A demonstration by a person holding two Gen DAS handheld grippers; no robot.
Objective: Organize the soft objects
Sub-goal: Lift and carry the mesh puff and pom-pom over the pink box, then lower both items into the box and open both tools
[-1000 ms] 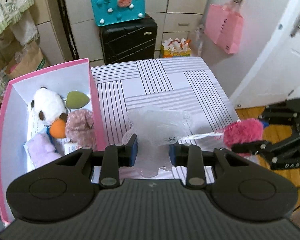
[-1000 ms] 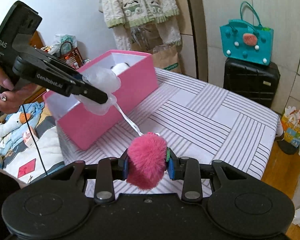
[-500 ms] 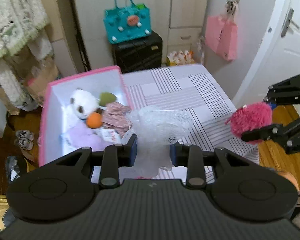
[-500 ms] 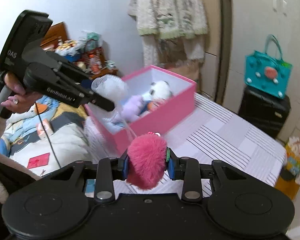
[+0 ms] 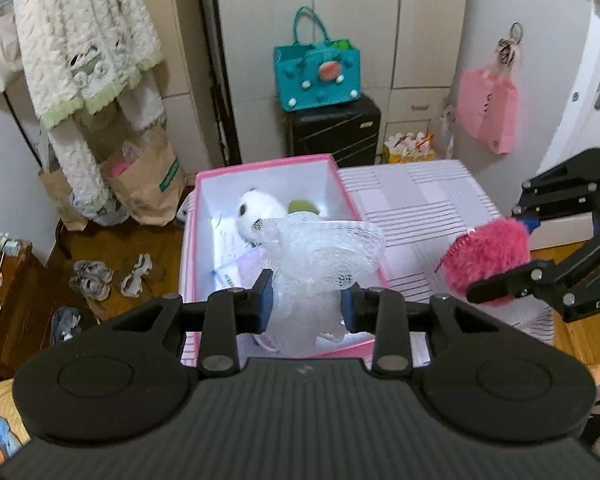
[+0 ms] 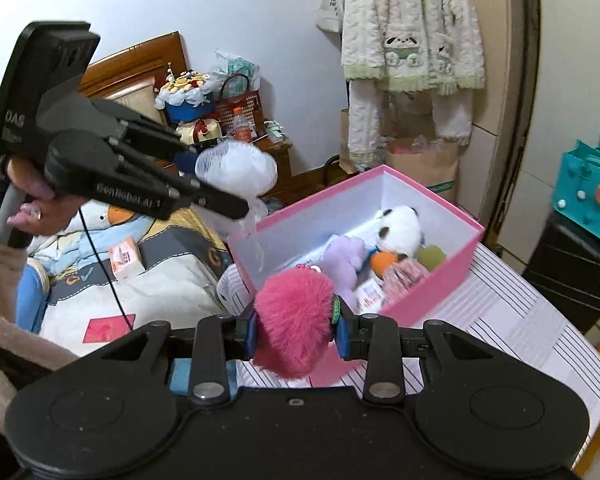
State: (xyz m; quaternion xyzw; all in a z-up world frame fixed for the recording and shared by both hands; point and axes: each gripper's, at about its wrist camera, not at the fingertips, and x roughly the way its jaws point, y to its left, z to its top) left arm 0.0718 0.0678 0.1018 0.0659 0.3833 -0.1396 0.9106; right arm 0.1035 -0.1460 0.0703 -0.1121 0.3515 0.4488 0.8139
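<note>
My left gripper (image 5: 306,308) is shut on a white mesh bath pouf (image 5: 324,256) and holds it high above the near end of the pink box (image 5: 342,188). The pouf also shows in the right wrist view (image 6: 236,170). My right gripper (image 6: 294,330) is shut on a pink fluffy ball (image 6: 294,320), raised beside the box (image 6: 432,292); the ball also shows in the left wrist view (image 5: 488,258). Inside the box lie a panda plush (image 6: 398,230), a purple plush (image 6: 344,258), an orange ball (image 6: 382,260) and a green piece (image 6: 430,256).
The box stands on a table with a striped cloth (image 5: 420,204). A black suitcase (image 5: 334,130) with a teal bag (image 5: 316,72) stands behind it. A bed (image 6: 148,272) lies to the left, and shoes (image 5: 92,278) are on the wooden floor.
Both grippers have risen well above the table with their objects. The left gripper with the pouf has moved left over the box; the right gripper now looks down into the box.
</note>
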